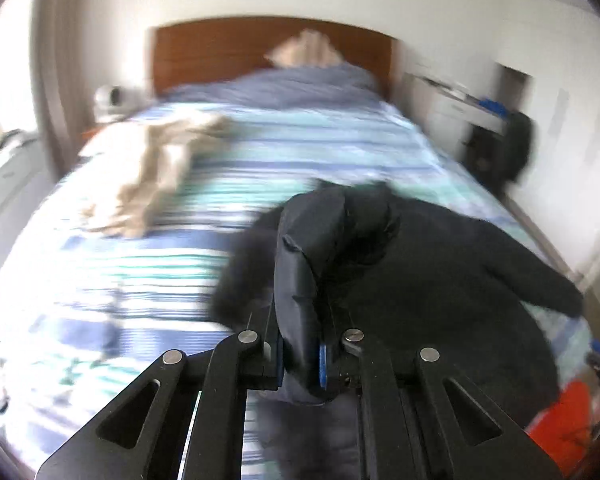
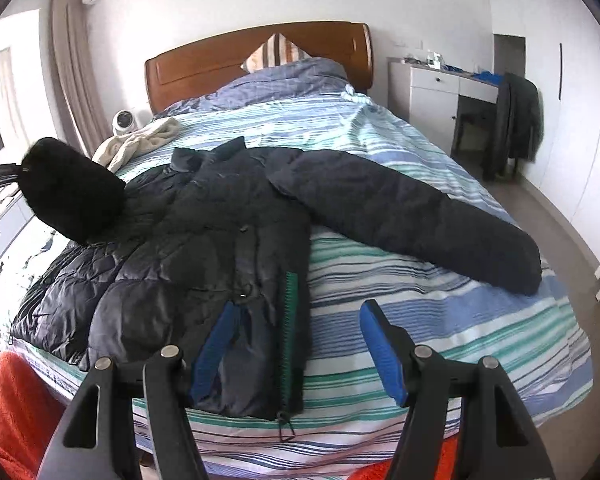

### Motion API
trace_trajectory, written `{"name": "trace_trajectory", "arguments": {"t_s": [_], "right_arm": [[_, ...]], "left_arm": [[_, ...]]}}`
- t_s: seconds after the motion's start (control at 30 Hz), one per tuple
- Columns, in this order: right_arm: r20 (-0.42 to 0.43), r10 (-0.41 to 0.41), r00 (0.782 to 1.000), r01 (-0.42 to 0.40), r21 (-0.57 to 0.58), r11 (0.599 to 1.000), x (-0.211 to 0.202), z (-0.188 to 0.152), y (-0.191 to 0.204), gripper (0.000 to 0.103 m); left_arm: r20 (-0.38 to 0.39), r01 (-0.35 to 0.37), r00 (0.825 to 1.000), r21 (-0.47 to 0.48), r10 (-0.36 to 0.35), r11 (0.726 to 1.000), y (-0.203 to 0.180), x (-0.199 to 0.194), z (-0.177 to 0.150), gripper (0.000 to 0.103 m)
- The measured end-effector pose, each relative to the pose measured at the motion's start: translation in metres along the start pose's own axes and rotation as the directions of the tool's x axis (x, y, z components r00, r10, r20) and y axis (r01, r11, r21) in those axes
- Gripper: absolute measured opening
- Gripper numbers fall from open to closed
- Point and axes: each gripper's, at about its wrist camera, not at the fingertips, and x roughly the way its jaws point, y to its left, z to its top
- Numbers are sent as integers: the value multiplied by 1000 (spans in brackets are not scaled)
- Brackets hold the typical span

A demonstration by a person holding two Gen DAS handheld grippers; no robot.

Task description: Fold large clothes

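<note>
On striped bedsheet (image 2: 440, 320): quilted dark puffer jacket (image 2: 204, 240); left gripper (image 1: 300, 356) pinching its sleeve, right gripper (image 2: 296, 344) fingers wide.

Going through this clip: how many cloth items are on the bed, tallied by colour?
Dark navy: 1, the puffer jacket, one sleeve shut in the left tongs
Cream: 1, the crumpled garment
Blue-purple: 1, the duvet
Striped: 1, the pillow
Total: 4

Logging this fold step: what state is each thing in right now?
Jacket: spread flat on bed, zipped.
Right sleeve: stretched out sideways on the bed.
Left sleeve: lifted, clamped.
Left gripper: shut on left sleeve.
Right gripper: open, holding nothing.
Cream garment: crumpled.
</note>
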Motion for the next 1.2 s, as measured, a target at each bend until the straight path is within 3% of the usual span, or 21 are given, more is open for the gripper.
{"name": "trace_trajectory", "arguments": {"t_s": [0.1,0.2,0.33,0.47,0.57,0.7,0.8,0.87,0.93,1.0,1.07,1.13,1.2], "right_arm": [[-1,14,1000,-14,-7,1000,1,2,11,67],[-14,41,999,-41,-19,999,4,1,27,67],[-24,74,997,-75,-24,997,5,-1,44,67],[-30,105,994,-106,-37,994,4,-5,61,67],[-45,117,992,-119,-42,992,6,-9,69,67],[-70,127,989,-130,-40,991,13,-12,77,67],[-74,132,989,-135,-49,990,14,-13,81,67],[-68,129,989,-133,-55,990,11,-14,79,67],[-69,119,991,-122,-51,991,11,-16,75,67],[-74,98,992,-102,-39,994,12,-17,69,67],[-75,68,995,-70,-18,997,14,-18,56,68],[-82,42,996,-42,10,999,16,-17,42,82],[-92,27,995,-22,46,999,18,-12,25,86]], "left_arm": [[-3,-119,993,-95,119,988,63,-9,-11,9],[-44,-238,971,-217,234,947,124,-2,-36,9],[-146,-362,932,-372,331,855,193,23,-79,9],[-242,-446,895,-454,375,772,237,42,-110,9],[-270,-481,877,-467,398,742,245,52,-118,9],[-275,-502,865,-471,420,725,253,62,-113,10],[-290,-550,835,-458,467,698,256,63,-109,20],[-296,-598,801,-450,521,663,257,51,-112,51],[-290,-613,787,-463,544,640,260,42,-114,62],[-291,-612,787,-477,544,631,262,30,-117,63],[-278,-591,803,-491,527,640,259,16,-119,66],[-243,-544,835,-498,493,676,245,1,-120,72],[-206,-475,878,-491,433,730,225,-10,-120,77]]}}
